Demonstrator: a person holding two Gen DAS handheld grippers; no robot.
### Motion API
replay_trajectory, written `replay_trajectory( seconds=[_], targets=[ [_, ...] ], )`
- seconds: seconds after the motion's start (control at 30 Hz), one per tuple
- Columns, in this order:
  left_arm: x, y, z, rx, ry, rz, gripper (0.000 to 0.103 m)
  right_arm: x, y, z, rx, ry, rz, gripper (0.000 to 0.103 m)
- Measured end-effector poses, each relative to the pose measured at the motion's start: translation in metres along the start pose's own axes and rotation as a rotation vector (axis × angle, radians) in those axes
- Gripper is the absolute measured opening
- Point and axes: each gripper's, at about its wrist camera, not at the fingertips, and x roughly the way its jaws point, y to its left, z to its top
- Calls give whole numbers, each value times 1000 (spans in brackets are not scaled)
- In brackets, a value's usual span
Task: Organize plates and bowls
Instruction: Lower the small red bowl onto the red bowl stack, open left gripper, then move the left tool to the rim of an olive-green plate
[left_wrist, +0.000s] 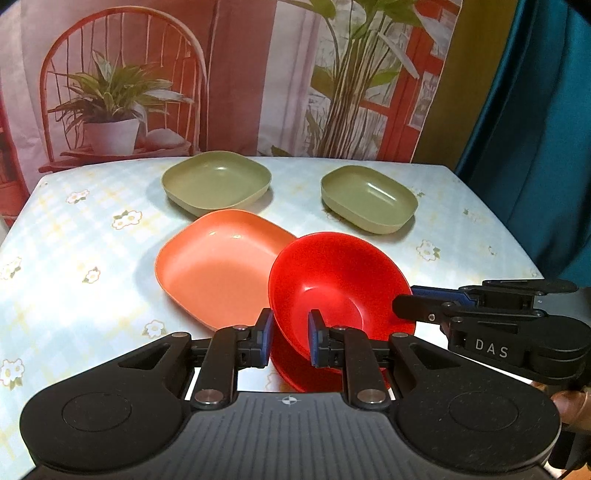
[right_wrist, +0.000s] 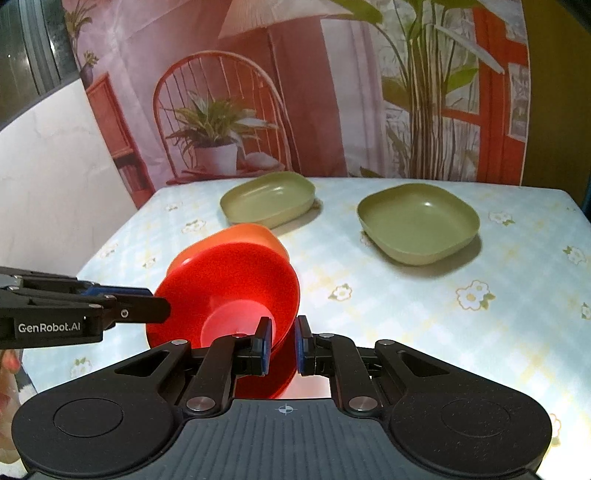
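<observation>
The left hand-held gripper (left_wrist: 290, 338) clamps the near rim of the red bowl (left_wrist: 340, 280), which sits tilted, apparently on a second red bowl. The right hand-held gripper (right_wrist: 282, 345) pinches the opposite rim. It looks light, stiff and slick, so rim holds suit it. On the surface (left_wrist: 74, 258): one orange plate (left_wrist: 214, 266), two green plates

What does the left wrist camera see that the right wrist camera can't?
Only the left wrist view shows the whole orange plate and a teal curtain. Only the right wrist view shows a white wall and a printed lampshade. Both show the red bowl, the square green dish, the oblong green dish and the flowery tablecloth.
</observation>
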Motion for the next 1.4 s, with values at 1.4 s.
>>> replay_trajectory(
  seconds=[1.4],
  targets=[
    [-1,13,4,-48,-28,3,39,1,2,7,-41,5,-20,26]
  ],
)
